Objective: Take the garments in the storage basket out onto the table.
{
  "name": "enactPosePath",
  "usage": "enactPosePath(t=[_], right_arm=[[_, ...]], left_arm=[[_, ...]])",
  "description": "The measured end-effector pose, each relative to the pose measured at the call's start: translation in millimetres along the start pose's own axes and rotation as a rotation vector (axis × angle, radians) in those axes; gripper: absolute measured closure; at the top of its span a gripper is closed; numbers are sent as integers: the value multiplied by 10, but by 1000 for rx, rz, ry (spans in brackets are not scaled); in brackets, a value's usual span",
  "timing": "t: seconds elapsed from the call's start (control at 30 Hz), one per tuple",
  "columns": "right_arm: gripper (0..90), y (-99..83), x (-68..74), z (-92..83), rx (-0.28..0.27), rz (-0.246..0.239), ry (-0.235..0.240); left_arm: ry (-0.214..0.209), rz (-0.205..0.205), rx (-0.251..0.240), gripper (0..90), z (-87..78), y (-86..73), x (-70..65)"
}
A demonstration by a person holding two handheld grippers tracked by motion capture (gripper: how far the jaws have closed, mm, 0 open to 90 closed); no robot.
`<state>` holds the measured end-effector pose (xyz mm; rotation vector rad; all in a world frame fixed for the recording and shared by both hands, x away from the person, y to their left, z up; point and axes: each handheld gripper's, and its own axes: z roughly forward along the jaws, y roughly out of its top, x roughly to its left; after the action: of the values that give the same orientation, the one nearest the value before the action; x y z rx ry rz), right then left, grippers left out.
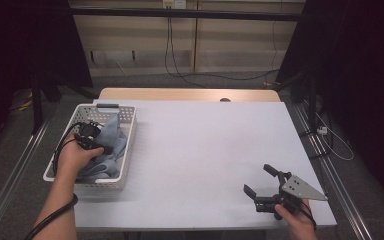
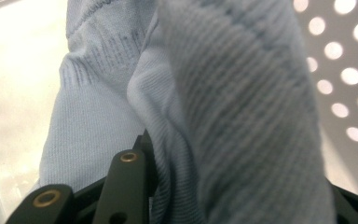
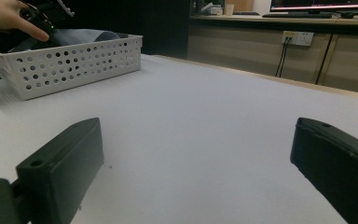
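Sitting at the table's (image 1: 205, 150) left edge, the basket (image 1: 125, 145) holds a blue sweater (image 1: 112, 137); left gripper (image 2: 242, 186) is pinched onto a fold of it. Right gripper (image 1: 262, 185) hovers near the front right corner, jaws wide, holding nothing.

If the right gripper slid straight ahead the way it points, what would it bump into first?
Probably nothing on the white tabletop right ahead. The right gripper, fingers open, points across bare surface. The white perforated plastic basket sits off to one side, though depth is hard to judge.
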<state>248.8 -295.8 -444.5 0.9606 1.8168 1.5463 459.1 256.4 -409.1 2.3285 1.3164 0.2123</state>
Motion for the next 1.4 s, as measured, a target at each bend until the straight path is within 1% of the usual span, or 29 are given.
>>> enactPosePath(t=[0.03, 0.17, 0.23, 0.27, 0.3, 0.43, 0.5, 0.57, 0.67, 0.77, 1.0, 1.1, 1.17, 1.23, 1.33, 1.4], right_arm=[[21, 0, -1, 0, 0, -1, -1], [20, 2, 3, 0, 0, 0, 3], [20, 0, 3, 2, 0, 0, 3], [20, -1, 3, 3, 1, 0, 4], [20, -1, 4, 4, 0, 1, 4], [20, -2, 3, 7, 0, 2, 3], [20, -2, 3, 8, 1, 2, 4], [20, -2, 5, 8, 0, 2, 4], [20, -3, 2, 7, -2, 1, 4], [20, -3, -1, 3, -3, 2, 1], [20, -1, 3, 5, -2, 3, 4], [20, 0, 2, 2, -2, 4, 3], [20, 0, -1, -1, 0, 3, 1], [20, -3, -4, -1, -1, 4, 0], [20, -3, -4, -2, 0, 3, -1], [20, -3, -1, -1, 0, 2, 0]], left_arm=[[2, 5, -2, 619, -11, 7, 7], [-3, -16, -10, 622, -46, 23, 23], [-1, -16, -13, 622, -71, 36, 31], [-2, -24, -17, 623, -84, 45, 29], [-2, -18, -18, 623, -99, 58, 35], [0, -26, -23, 622, -175, 113, 38], [8, -29, -30, 622, -216, 143, 34], [10, -21, -33, 623, -261, 174, 36], [6, -32, -47, 624, -336, 218, 27], [16, -15, -41, 625, -413, 274, 20], [27, -9, -49, 625, -578, 398, -2], [23, -6, -44, 625, -654, 445, -10], [9, -19, -48, 624, -696, 461, -18], [1, -25, -50, 624, -732, 469, -21], [9, -7, -43, 623, -783, 479, -23], [14, -6, -37, 623, -821, 486, -27]])
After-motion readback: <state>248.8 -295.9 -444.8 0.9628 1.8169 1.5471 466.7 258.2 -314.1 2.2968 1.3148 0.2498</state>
